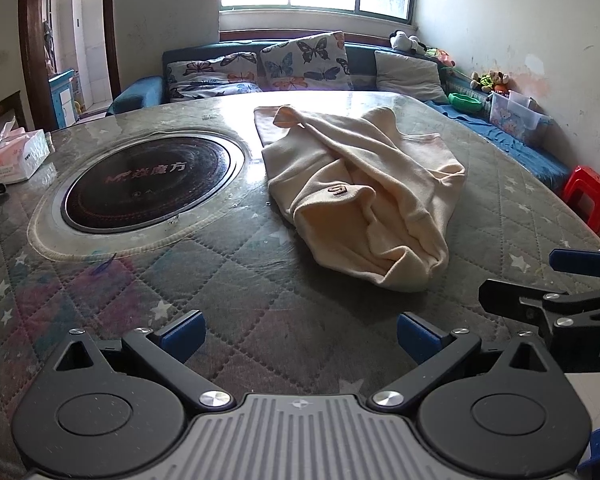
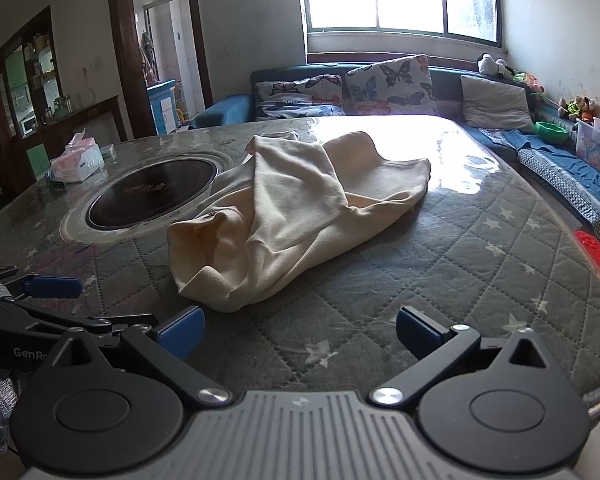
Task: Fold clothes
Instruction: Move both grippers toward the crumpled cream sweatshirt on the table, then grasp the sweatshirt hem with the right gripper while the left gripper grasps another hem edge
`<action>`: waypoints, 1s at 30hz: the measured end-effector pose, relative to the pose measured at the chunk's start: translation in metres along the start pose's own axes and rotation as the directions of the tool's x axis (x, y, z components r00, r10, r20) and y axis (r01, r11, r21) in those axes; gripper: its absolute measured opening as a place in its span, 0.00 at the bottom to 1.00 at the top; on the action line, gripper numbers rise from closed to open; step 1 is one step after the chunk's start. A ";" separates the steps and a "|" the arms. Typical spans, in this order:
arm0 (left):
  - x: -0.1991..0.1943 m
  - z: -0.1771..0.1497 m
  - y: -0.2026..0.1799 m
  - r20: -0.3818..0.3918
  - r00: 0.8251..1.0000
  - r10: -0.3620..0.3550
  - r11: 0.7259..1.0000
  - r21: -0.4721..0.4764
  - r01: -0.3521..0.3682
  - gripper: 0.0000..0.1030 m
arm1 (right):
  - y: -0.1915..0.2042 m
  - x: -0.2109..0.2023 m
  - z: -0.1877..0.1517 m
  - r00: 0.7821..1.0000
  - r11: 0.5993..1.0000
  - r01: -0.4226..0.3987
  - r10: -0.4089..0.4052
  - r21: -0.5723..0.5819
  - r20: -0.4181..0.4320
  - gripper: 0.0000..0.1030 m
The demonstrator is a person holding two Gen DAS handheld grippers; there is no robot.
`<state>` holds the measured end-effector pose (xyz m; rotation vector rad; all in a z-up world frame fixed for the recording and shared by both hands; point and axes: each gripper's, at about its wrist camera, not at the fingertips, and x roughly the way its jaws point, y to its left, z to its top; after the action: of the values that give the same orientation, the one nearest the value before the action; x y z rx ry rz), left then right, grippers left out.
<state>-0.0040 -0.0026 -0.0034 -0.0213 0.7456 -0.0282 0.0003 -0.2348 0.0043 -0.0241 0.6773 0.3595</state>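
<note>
A quilted, star-patterned table (image 1: 228, 300) under a bright window carries the cream garment (image 1: 360, 196) — loosely bunched, its long axis running away from both tools. It lies ahead and right of the left gripper (image 1: 300, 334), ahead and left of the right gripper (image 2: 300, 330) — about equally near. Both grippers are spread wide, holding nothing. An inset cooktop (image 1: 148, 184) sits just left of the cloth.

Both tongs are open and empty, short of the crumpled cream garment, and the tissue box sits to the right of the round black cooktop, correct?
Not quite. The white and pink tissue box sits to the left of the round black cooktop, as the left wrist view shows. The rest holds: left tongs and right tongs are open, empty, short of the crumpled cream garment.
</note>
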 end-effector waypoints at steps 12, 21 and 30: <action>0.015 0.015 0.005 -0.025 1.000 0.003 1.000 0.002 -0.003 1.00 | 0.000 0.020 0.013 0.999 1.000 -0.024 0.024 -0.010 -0.027 0.99; 0.029 0.027 0.011 -0.039 0.999 0.017 1.000 -0.005 -0.018 1.00 | 0.000 0.036 0.023 0.998 0.999 -0.037 0.037 -0.014 -0.050 0.95; 0.036 0.035 0.014 -0.055 0.998 0.022 1.000 -0.012 -0.023 1.00 | -0.004 0.045 0.032 0.998 0.999 -0.046 0.045 -0.006 -0.048 0.94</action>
<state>0.0469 0.0109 -0.0027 -0.0245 0.8010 -0.0028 0.0530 -0.2199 0.0009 -0.0239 0.7250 0.4061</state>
